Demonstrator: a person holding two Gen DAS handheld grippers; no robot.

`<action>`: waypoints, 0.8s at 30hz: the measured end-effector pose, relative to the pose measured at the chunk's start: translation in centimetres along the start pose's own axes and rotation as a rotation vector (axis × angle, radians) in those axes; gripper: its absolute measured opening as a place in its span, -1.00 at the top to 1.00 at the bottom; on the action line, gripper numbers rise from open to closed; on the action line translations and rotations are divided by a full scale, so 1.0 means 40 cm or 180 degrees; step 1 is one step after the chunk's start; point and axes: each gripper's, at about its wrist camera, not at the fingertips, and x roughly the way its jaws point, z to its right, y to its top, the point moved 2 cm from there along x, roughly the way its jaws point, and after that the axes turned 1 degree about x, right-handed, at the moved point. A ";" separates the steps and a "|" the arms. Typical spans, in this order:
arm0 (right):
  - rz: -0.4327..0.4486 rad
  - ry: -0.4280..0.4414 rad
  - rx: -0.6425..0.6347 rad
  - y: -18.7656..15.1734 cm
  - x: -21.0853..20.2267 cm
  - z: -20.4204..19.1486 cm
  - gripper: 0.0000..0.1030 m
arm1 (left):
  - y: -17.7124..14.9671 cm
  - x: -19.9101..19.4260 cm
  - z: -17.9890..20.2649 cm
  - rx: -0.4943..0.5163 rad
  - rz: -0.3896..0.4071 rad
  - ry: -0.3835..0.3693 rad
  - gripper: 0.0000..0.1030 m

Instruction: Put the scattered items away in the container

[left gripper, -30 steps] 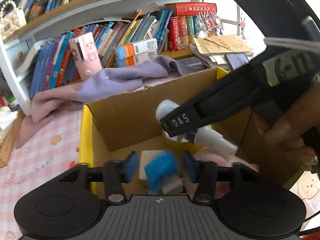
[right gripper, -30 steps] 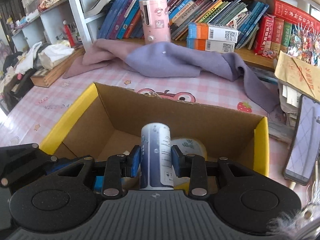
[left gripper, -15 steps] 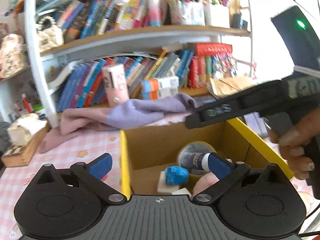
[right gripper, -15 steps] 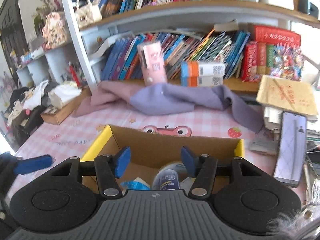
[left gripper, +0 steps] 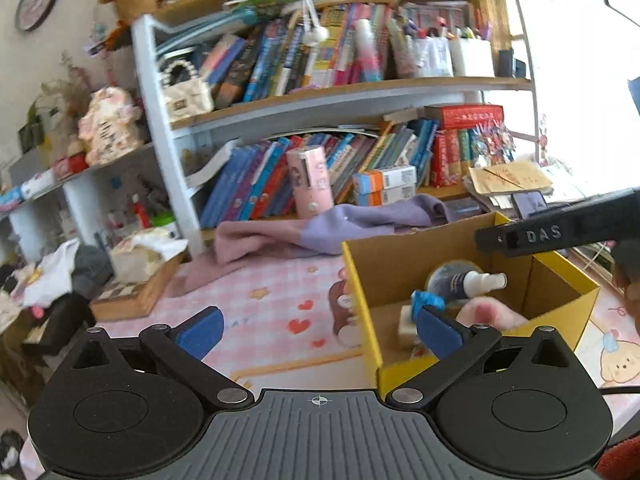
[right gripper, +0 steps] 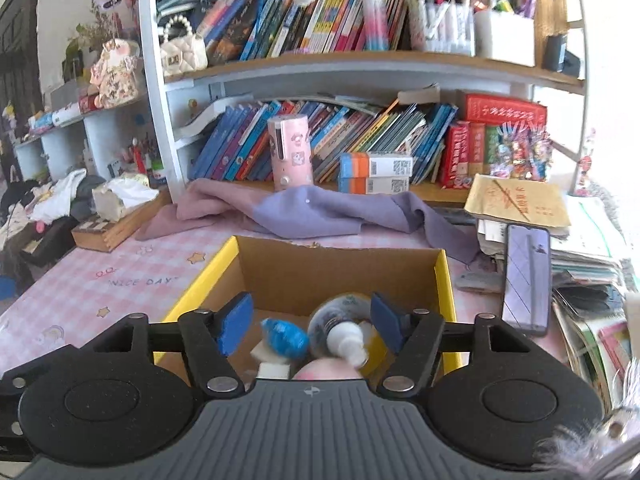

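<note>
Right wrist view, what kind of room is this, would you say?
Probably a child's bedroom or study at home: a crowded bookshelf behind a desk with a pink cartoon-print tablecloth, a small pearl-handled purse among the books, and a cardboard box of odds and ends.

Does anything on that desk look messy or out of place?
Yes: a purple cloth lies crumpled across the desk behind the cardboard box, and a spray bottle lies tipped on its side inside the box.

I am in someone's home, a child's study corner: a white bookshelf (right gripper: 360, 64) crammed with colourful books, a pearl-handled purse (right gripper: 182, 50), and a table (right gripper: 100, 280) under a pink checked cartoon cover.
</note>
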 end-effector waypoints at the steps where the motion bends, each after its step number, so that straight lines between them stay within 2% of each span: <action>1: 0.0017 -0.0037 0.0013 -0.011 -0.012 -0.011 -0.31 | -0.009 -0.010 -0.009 -0.0062 -0.0002 0.0021 -1.00; 5: -0.0036 -0.0146 0.0013 -0.051 -0.048 -0.058 -0.36 | -0.042 -0.041 -0.046 -0.0163 -0.0041 -0.0011 -1.00; 12: -0.0010 -0.0246 -0.0026 -0.094 -0.132 -0.133 -0.64 | -0.093 -0.110 -0.101 -0.0280 0.0030 -0.0064 -1.00; 18: -0.0106 -0.0359 0.0036 -0.154 -0.199 -0.177 -0.68 | -0.143 -0.163 -0.131 -0.0352 -0.0079 -0.0137 -1.00; 24: -0.0136 -0.0388 0.0023 -0.212 -0.270 -0.230 -0.68 | -0.195 -0.226 -0.162 -0.0414 -0.0187 -0.0095 -1.00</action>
